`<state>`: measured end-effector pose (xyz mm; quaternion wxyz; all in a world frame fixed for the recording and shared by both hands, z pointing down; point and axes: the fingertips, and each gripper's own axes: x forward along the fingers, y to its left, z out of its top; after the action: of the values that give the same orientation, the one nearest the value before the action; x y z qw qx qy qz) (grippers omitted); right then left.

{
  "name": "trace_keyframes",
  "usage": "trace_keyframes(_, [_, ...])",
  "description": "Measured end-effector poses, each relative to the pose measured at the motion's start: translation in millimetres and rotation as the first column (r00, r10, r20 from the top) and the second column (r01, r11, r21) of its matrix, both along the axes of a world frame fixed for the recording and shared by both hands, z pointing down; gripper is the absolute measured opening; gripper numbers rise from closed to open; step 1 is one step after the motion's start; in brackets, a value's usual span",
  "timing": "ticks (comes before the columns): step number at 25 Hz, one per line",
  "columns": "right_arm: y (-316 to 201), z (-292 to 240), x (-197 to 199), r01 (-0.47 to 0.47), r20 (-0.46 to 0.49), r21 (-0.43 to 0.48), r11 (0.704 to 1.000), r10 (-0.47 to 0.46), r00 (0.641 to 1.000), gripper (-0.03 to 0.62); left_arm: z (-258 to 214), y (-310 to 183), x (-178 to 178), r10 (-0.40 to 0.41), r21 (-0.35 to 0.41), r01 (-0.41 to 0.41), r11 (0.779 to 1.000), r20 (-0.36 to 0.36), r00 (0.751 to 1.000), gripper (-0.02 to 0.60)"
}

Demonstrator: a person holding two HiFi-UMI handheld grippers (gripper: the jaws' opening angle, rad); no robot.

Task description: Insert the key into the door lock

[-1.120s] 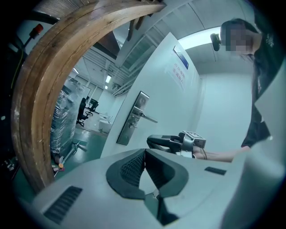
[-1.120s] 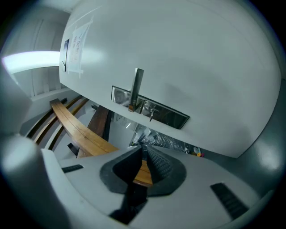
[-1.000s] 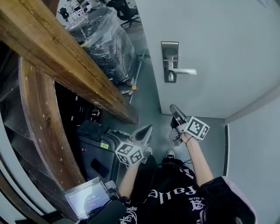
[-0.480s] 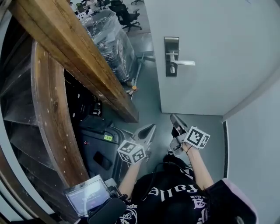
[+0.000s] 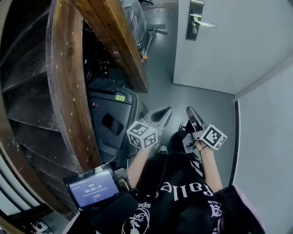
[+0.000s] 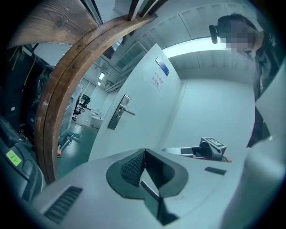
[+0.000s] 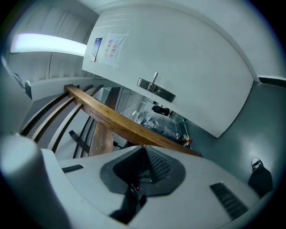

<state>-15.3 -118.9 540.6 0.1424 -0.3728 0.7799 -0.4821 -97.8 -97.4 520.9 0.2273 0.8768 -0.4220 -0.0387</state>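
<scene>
Head view shows the door lock [image 5: 194, 22] high on the door [image 5: 238, 41], well away from both claws. Left claw [image 5: 165, 113] and right claw [image 5: 192, 116] are pinched narrow, and no key shows for sure. A key is likely small, hard, light and slippery, so pinch its wide head.

The grey-green floor [image 5: 201, 98] runs to the foot of the door [image 5: 229, 55] and to a wall [image 5: 268, 137] on the right. On it stand a black case [image 5: 112, 116] beside a wooden frame [image 5: 68, 91], a wrapped load [image 5: 132, 13] farther off, a small orange thing [image 5: 144, 58], and the person's shoe [image 5: 162, 149].
</scene>
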Motion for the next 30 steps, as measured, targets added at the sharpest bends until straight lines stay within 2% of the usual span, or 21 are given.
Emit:
trace_keyframes(5, [47, -3, 7, -0.014, 0.006, -0.004, 1.0, 0.014, 1.0, 0.037, 5, 38, 3, 0.008, -0.018, -0.009, 1.0, -0.032, 0.999, 0.005])
trace_keyframes(10, [69, -18, 19, -0.003, 0.003, 0.037, 0.999, 0.003, 1.0, 0.037, -7, 57, 17, 0.014, 0.01, -0.014, 1.0, -0.051, 0.999, 0.005])
trace_keyframes(14, [85, -20, 37, 0.017, -0.045, 0.044, 0.999, -0.015, 0.999, 0.037, -17, 63, 31, -0.001, 0.031, 0.003, 1.0, -0.051, 0.999, 0.005])
trace_keyframes(18, [113, -23, 70, 0.045, -0.036, 0.061, 0.997, -0.043, 0.998, 0.037, -22, 79, 60, -0.038, 0.029, 0.04, 0.999, -0.083, 0.996, 0.005])
trace_keyframes(22, [133, -20, 94, 0.084, -0.12, 0.07, 0.994, -0.075, 0.99, 0.037, -13, 103, 86, -0.047, -0.002, 0.047, 0.999, -0.103, 0.994, 0.005])
trace_keyframes(27, [181, -17, 144, 0.11, -0.135, 0.085, 0.99, -0.098, 0.986, 0.037, 0, 161, 148, -0.033, -0.042, 0.03, 0.999, -0.071, 0.997, 0.005])
trace_keyframes(30, [204, -14, 160, 0.135, -0.13, 0.093, 0.986, -0.122, 0.984, 0.037, 5, 189, 169, -0.045, -0.051, 0.042, 0.998, -0.057, 0.997, 0.005])
